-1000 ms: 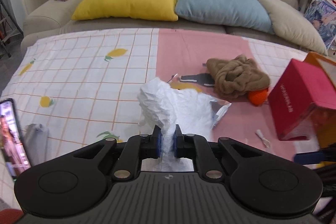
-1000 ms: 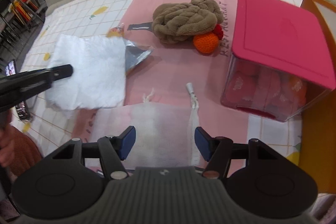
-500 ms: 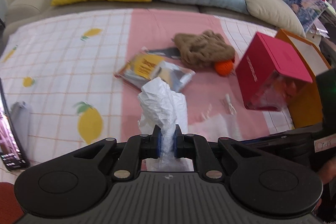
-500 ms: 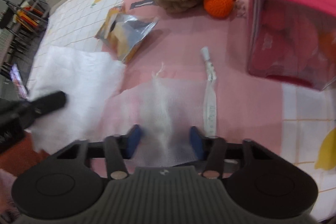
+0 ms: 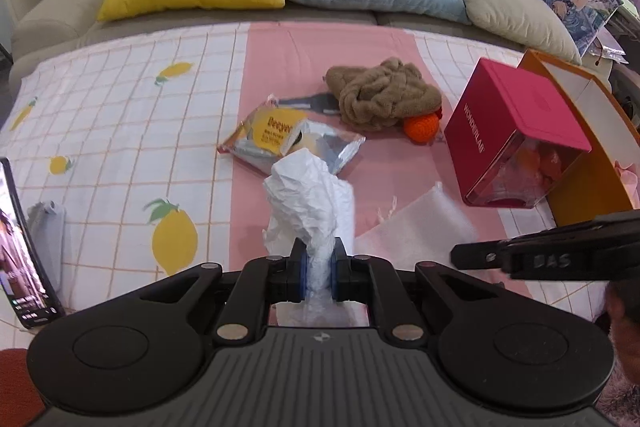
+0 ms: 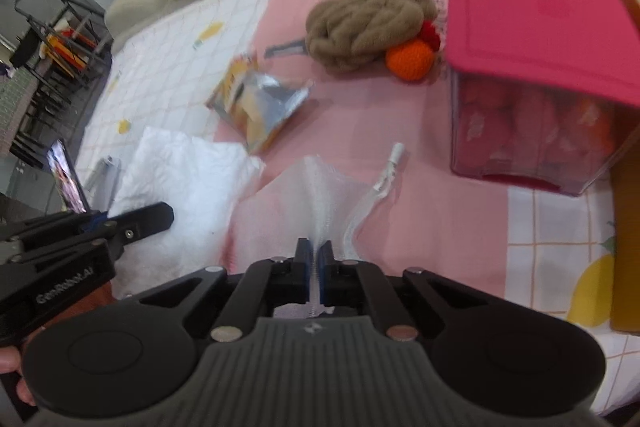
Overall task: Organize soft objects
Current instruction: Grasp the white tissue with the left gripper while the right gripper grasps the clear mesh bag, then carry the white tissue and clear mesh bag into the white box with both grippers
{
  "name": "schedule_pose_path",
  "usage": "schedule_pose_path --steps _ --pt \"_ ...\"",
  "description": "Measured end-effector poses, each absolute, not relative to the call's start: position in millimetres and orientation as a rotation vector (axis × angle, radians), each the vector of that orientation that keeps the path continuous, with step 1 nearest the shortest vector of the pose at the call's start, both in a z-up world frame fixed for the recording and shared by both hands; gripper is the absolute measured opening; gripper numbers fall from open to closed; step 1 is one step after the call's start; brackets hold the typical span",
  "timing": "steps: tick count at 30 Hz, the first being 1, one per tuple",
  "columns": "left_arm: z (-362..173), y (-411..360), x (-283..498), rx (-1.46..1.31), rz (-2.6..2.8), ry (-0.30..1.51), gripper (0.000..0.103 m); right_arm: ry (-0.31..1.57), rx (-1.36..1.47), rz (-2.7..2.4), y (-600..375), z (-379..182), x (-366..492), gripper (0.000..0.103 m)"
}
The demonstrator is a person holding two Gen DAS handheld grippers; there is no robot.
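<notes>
On the pink-and-checked tablecloth (image 5: 120, 115) | left gripper (image 5: 319, 273) clamped on crumpled white tissue sheet (image 5: 308, 195) | right gripper (image 6: 314, 269), just closed, pinching sheer white mesh pouch (image 6: 308, 195)

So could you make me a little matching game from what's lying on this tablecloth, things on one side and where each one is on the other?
Things:
1. crumpled white sheet
2. sheer mesh bag
3. orange knitted ball
4. foil snack packet

Places:
A. tucked against the brown woolly bundle
B. pinched in the left gripper
C. lying loose and flat on the pink stripe
D. pinched in the right gripper

Pairs: 1-B, 2-D, 3-A, 4-C
</notes>
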State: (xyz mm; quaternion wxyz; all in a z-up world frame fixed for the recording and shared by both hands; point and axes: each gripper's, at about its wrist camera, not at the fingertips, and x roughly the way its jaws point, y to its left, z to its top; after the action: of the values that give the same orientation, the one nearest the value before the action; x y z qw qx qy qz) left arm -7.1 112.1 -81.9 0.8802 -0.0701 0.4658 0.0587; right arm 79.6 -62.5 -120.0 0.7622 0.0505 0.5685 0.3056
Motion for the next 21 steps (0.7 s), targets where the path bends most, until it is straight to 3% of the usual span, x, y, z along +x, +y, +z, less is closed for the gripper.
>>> schedule_pose_path --steps 21 --pt "6 66 0 -0.191 -0.025 0.798 0.012 0.998 0.257 0.587 -170 -29 67 0.001"
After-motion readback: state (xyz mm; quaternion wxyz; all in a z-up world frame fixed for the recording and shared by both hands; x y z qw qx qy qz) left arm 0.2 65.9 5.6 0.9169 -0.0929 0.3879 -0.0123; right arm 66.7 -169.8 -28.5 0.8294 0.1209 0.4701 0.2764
